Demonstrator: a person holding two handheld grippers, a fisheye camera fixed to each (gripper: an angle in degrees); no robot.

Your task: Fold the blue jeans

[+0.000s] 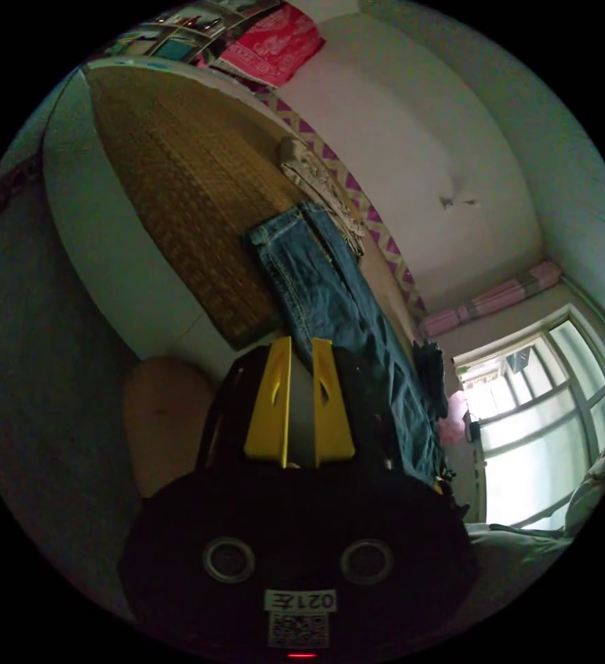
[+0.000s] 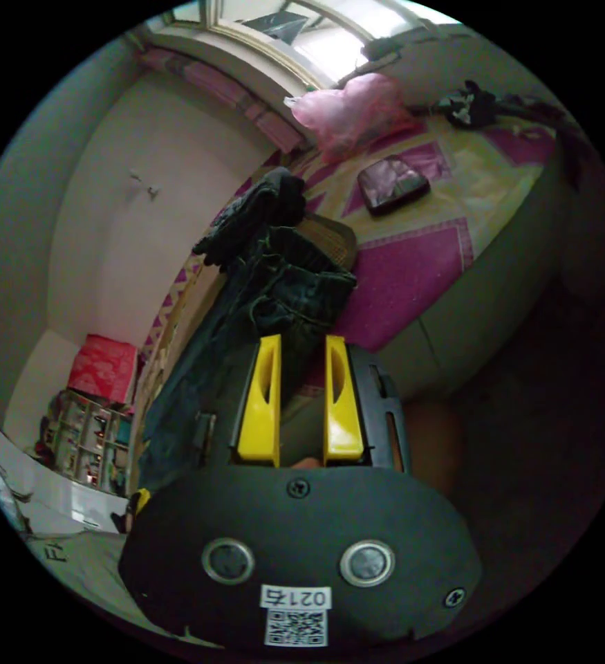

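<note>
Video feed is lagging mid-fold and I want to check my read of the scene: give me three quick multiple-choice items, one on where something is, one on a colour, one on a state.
1. Where do the jeans lie?
A. Stretched along the bed
B. On the floor
C. Hung at the window

2. What colour are the jaws of the left gripper?
A. Red
B. Yellow
C. White

3. How does the right gripper stand?
A. Clamped on the jeans
C. Clamped on the pink bag
B. Open, holding nothing

Answers:
1. A, the left gripper view shows the jeans laid out lengthwise over the bed's woven mat.
2. B, both jaws are plainly yellow against the black body.
3. B, the right gripper view shows a clear gap between the jaws, with the cloth lying beyond their tips.
</note>
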